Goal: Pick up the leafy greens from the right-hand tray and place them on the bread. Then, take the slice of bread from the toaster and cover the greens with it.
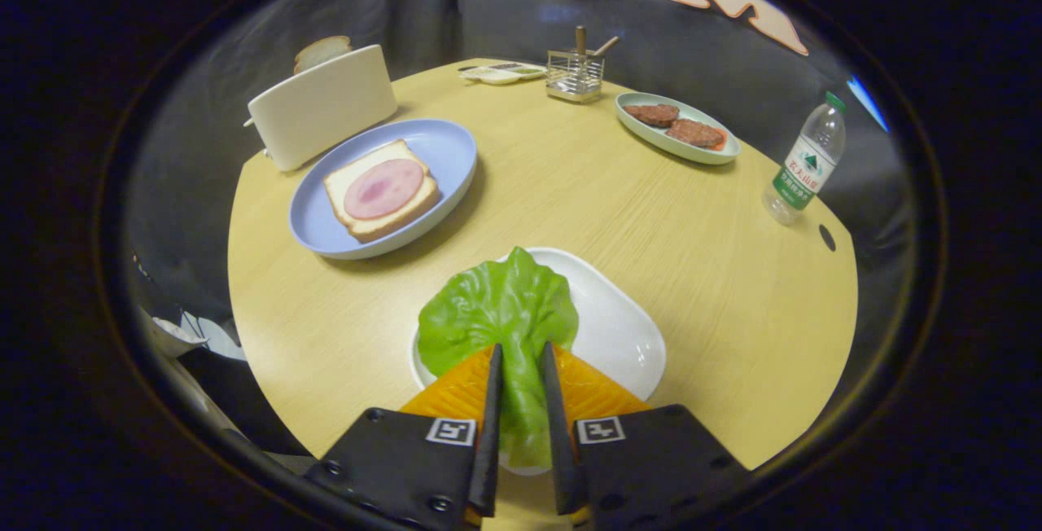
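Observation:
A green lettuce leaf [498, 311] lies over the near edge of a white tray [619, 327], its stem end pinched between my gripper's [518, 356] fingers; the gripper is shut on it. Beyond and to the left, a blue plate [444, 152] holds a slice of bread [358, 226] topped with a round pink ham slice [383, 187]. Behind that plate stands a white toaster [321, 107] with a bread slice [321, 50] sticking up out of its top.
The round wooden table [651, 221] also carries a pale green dish [680, 152] with two brown patties, a wire holder [575, 75] with utensils, a small flat tray [501, 72] at the back, and a water bottle [802, 164] near the right edge.

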Motion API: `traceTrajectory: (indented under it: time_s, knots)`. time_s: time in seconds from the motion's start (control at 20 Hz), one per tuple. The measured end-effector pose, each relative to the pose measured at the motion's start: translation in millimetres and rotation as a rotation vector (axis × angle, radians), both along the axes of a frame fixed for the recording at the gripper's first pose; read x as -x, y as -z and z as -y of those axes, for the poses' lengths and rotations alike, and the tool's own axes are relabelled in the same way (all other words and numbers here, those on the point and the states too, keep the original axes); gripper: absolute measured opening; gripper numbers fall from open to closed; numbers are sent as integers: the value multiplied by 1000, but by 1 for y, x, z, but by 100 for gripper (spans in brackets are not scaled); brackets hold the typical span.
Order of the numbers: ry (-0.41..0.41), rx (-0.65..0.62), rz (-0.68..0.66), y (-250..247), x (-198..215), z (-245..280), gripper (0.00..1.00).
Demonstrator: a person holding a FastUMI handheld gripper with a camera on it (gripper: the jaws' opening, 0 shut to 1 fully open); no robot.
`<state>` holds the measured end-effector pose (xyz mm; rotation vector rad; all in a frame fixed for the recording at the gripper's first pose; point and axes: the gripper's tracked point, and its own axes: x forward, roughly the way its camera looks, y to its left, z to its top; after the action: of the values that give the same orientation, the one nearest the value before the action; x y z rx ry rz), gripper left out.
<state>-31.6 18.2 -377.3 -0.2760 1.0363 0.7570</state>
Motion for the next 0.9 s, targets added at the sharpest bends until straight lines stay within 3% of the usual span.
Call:
traceTrajectory:
  time_s: [0.15,0.9]
  knots:
    - [24,8,-9,-1,4,1,15]
    - [191,-44,38,-70,12,-17,15]
